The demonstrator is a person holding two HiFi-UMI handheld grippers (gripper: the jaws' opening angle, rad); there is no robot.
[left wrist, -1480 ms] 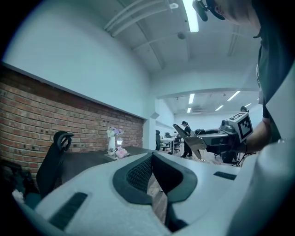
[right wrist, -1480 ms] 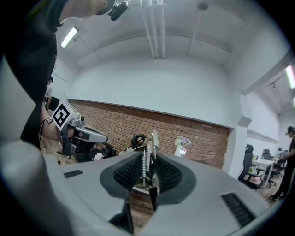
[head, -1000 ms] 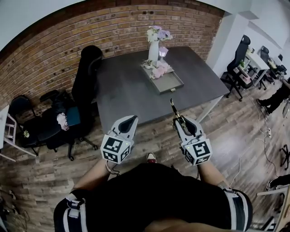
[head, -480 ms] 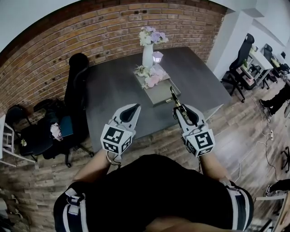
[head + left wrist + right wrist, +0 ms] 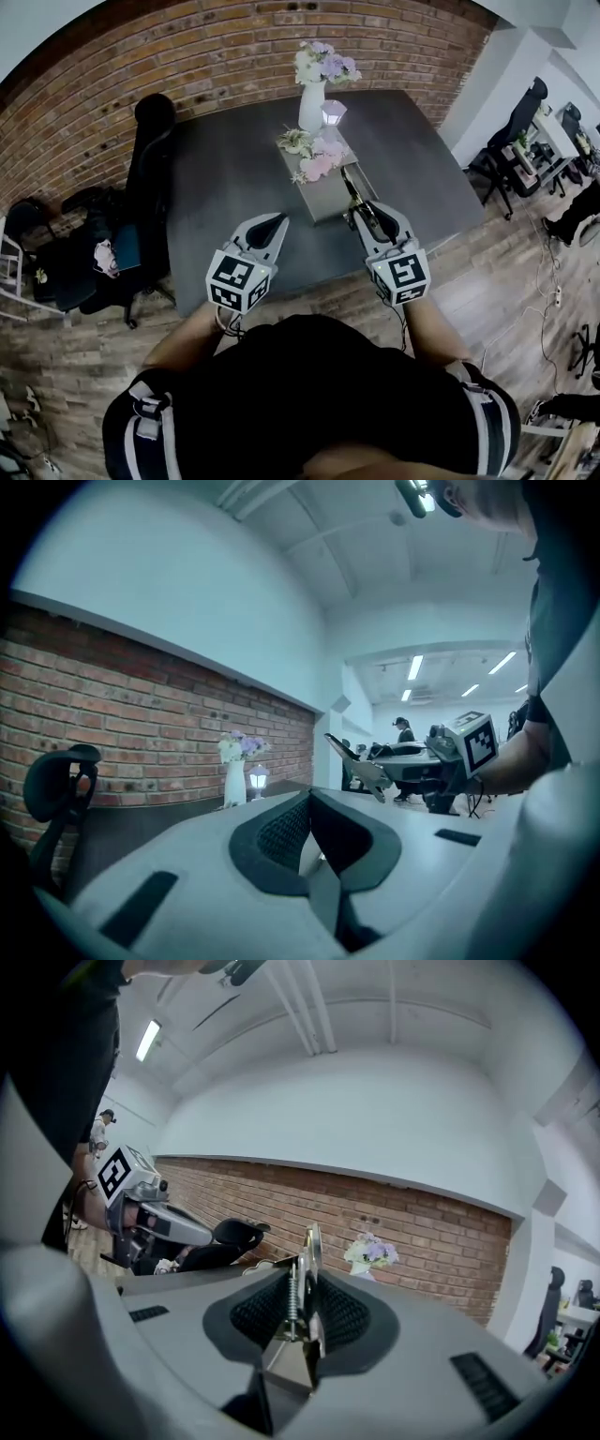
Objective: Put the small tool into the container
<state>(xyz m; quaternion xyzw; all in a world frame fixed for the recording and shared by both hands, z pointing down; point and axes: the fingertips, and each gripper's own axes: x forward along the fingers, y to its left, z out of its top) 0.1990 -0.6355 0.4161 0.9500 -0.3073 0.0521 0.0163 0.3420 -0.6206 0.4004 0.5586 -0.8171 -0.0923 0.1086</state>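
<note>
Plainly a pair of tongs at work, one in each hand, side by side above the near edge of one dark table [image 5: 234, 178].

Left gripper [image 5: 273, 225]: jaws shut tip to tip, nothing between them, the same in its own view [image 5: 309, 803].

Right gripper [image 5: 371, 221]: jaws partway closed and clamped on one small tool [image 5: 352, 187]. Grips it low down, with the spring and metal arms standing up between the pads [image 5: 305, 1274] and the tip poking out past the jaws, away from the person. Seen from the head view, overlaps the near end of one grey tray [image 5: 323, 199] with that tip. Impossible to tell how high above the tray.

On the table, besides the tray: one white vase [image 5: 311, 105] of pale flowers and one small lit lantern [image 5: 332, 112], just beside each other behind the tray's far end. One loose bunch of pink and white flowers [image 5: 314, 161] lying across that far end.

One black office chair [image 5: 150, 159] close against the table's left side; one brick wall [image 5: 112, 84] behind.
</note>
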